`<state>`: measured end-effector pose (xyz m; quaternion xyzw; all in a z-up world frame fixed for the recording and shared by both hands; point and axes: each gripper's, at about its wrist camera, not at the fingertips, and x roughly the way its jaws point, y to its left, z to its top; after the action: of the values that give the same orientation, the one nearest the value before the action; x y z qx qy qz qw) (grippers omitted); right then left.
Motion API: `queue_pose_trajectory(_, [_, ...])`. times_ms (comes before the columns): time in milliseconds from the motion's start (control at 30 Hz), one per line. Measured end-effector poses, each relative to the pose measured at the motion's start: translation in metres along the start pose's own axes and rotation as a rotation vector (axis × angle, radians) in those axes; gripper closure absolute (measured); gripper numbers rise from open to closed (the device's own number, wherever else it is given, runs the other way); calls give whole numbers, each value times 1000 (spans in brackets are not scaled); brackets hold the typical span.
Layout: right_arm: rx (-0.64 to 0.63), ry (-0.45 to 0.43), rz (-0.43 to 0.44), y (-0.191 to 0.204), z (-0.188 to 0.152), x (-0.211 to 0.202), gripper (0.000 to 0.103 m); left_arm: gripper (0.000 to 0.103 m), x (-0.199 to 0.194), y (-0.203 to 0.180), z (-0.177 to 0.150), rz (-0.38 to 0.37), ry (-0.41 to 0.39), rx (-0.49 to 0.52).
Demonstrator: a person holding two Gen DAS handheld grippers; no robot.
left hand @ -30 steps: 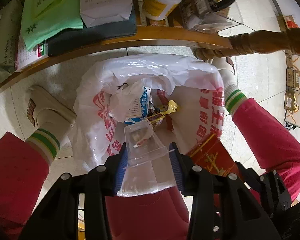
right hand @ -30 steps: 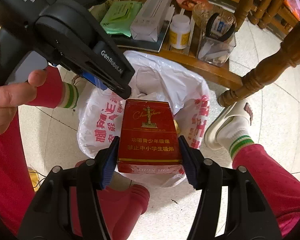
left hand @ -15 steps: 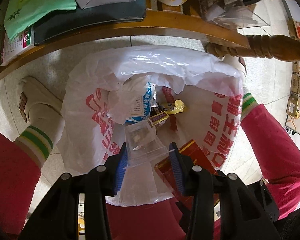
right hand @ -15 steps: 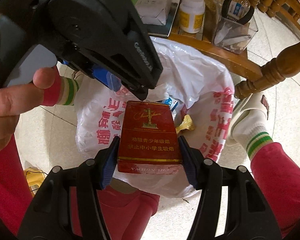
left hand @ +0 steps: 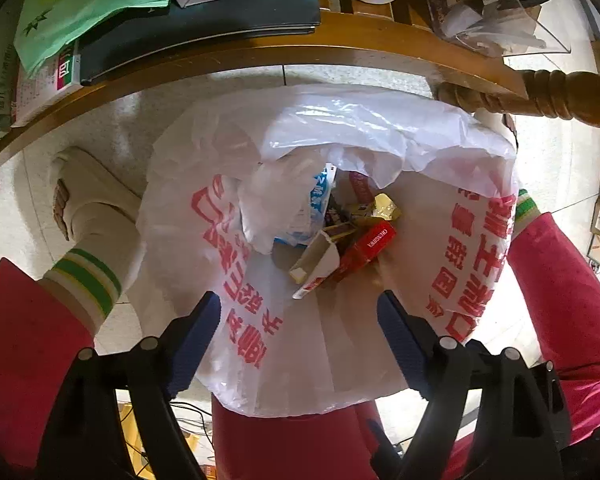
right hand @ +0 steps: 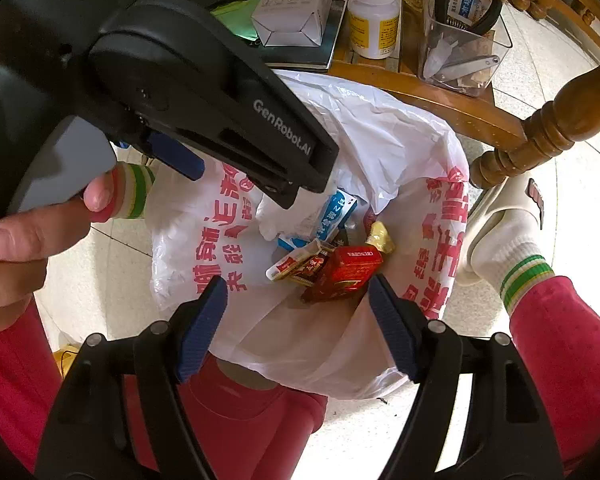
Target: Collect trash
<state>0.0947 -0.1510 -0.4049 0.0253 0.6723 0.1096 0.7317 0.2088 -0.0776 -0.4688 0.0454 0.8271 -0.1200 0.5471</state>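
Note:
A bin lined with a white bag [left hand: 340, 344] printed in red stands on the floor below both grippers. Inside lie a red cigarette box [left hand: 366, 245] [right hand: 348, 272], a white open packet [left hand: 320, 260], a blue-and-white pack [left hand: 320, 196] and a yellow wrapper [left hand: 386, 208]. My left gripper [left hand: 300, 312] hangs over the bag's near rim, jaws opening, with nothing between the blue pads. My right gripper [right hand: 298, 296] hovers above the red box, jaws also opening and empty. In the right wrist view, the left tool's black housing [right hand: 180, 92] fills the upper left, held by a hand [right hand: 16, 248].
A low wooden table [left hand: 260, 56] behind the bin carries a green wipes pack [left hand: 80, 4], a white carton [right hand: 296, 12], a yellow-labelled bottle [right hand: 374, 20] and a clear organiser [right hand: 464, 56]. A turned table leg [right hand: 540, 136] and the person's slippered feet [left hand: 88, 208] [right hand: 504, 224] flank the bin.
Both grippers sank toward the bin and opened. The red box left the right pads and lies in the bag. The clear plastic piece is gone from the left pads.

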Motion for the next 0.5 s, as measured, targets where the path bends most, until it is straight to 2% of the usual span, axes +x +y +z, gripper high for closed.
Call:
queue_pose_trajectory(267, [-5, -13, -6, 3, -2, -6, 31, 19, -8, 4, -7, 14, -24, -1])
queue_pose_trajectory(500, [7, -35, -40, 5, -7, -22, 18, 13, -32, 13, -30, 42, -110, -24])
